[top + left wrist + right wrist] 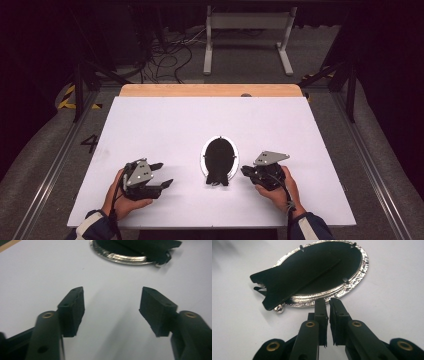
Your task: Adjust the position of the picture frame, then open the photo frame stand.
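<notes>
Right gripper fingers nearly clenched, tips at the silver rim of the oval frame; left gripper fingers spread, empty. Frame lies face-down mid-counter, long axis near-to-far, stand foot pointing toward the near edge.

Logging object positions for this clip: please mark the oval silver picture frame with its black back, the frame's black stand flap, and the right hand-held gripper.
Oval silver picture frame (352, 287): right gripper view, on its metal rim.
Black stand flap (287, 282): right gripper view, mid-flap.
Right hand-held gripper (328, 303): right gripper view, between the fingertips.
</notes>
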{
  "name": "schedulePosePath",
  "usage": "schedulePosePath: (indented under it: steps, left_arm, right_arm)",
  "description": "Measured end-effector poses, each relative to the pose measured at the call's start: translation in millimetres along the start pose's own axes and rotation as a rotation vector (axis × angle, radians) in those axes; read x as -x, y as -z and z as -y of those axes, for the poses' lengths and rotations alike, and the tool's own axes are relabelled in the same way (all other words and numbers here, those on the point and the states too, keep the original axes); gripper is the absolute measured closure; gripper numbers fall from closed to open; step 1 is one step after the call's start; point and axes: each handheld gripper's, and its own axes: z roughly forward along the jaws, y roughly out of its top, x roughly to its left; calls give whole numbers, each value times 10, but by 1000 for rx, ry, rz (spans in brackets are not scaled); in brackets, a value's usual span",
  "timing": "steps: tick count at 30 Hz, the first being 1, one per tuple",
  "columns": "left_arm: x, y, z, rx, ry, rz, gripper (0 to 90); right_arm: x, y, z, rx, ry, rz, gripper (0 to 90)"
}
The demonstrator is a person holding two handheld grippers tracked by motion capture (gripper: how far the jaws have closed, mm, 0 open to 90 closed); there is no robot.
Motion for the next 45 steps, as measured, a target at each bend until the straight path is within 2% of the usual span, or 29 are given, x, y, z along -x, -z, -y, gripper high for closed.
schedulePosePath:
  steps: [2,5,6,12,14,18,27,34,37,39,43,45]
  left_arm:
    - [-33,46,99,-3,31,-15,314]
    - [-56,102,227,-33,43,-29,280]
    - [-69,128,270,-36,58,-30,264]
    - [-128,240,423,-61,110,-67,211]
    - [-144,266,448,-56,130,-66,197]
    - [-153,248,435,-53,132,-67,190]
    - [-116,170,406,-81,115,-56,181]
    - [-129,163,408,-76,129,-51,180]
    - [-132,153,403,-82,117,-49,178]
    - [-120,156,396,-76,120,-66,178]
    - [-129,164,398,-69,134,-63,178]
    - [-136,155,403,-78,121,-57,177]
  right_arm:
    - [-23,3,11,-10,3,-12,821]
    - [-63,6,39,-24,14,-20,801]
    - [-73,6,46,-27,13,-24,785]
    - [-112,-13,52,-48,18,-54,746]
    - [-127,-26,51,-51,21,-62,742]
    - [-157,-32,61,-57,22,-81,714]
    - [-239,-49,58,-86,31,-123,693]
    - [-322,-142,22,-121,47,-140,679]
    - [-334,-164,7,-123,47,-145,676]
    - [-352,-185,-20,-132,57,-144,681]
    - [-344,-193,-32,-136,53,-152,682]
    - [-358,-196,-45,-147,56,-156,683]
